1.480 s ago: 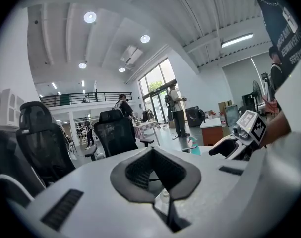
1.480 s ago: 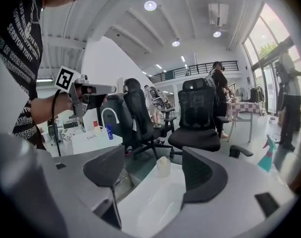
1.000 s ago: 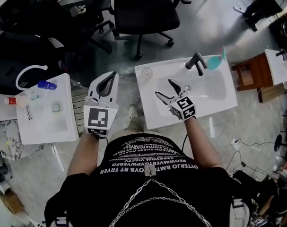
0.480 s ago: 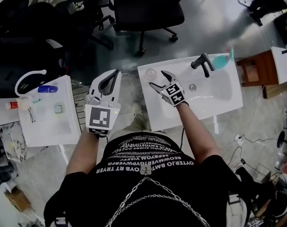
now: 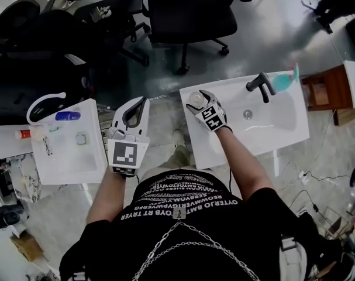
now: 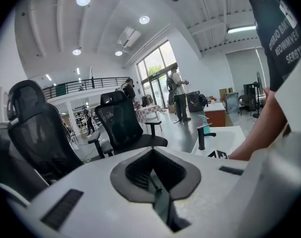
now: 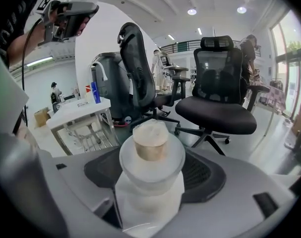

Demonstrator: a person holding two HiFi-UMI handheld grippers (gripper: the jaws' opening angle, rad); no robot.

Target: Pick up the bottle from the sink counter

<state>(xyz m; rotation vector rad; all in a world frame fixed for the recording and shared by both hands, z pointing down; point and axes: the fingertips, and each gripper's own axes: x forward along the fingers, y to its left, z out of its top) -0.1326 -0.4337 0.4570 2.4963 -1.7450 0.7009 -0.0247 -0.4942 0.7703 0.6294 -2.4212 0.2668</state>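
Observation:
A small frosted bottle [image 7: 150, 170] with a beige cap stands at the near left corner of the white sink counter [image 5: 224, 142]. In the head view the bottle [image 5: 195, 98] shows only its round top. My right gripper [image 5: 198, 100] has one jaw on each side of it, closed against its body. My left gripper [image 5: 135, 108] hangs over the floor between the two tables, jaws shut, nothing in them; its own view looks out at black office chairs [image 6: 125, 125].
A black faucet [image 5: 261, 85] and a teal spray bottle [image 5: 289, 76] are at the counter's far side, beside the basin. A second white table [image 5: 66, 157] at left carries a blue bottle [image 5: 67, 116] and small items. Black office chairs [image 5: 192, 13] stand beyond.
My right gripper moved left from over the basin to the counter's corner and closed round the bottle. The left gripper has stayed much where it was.

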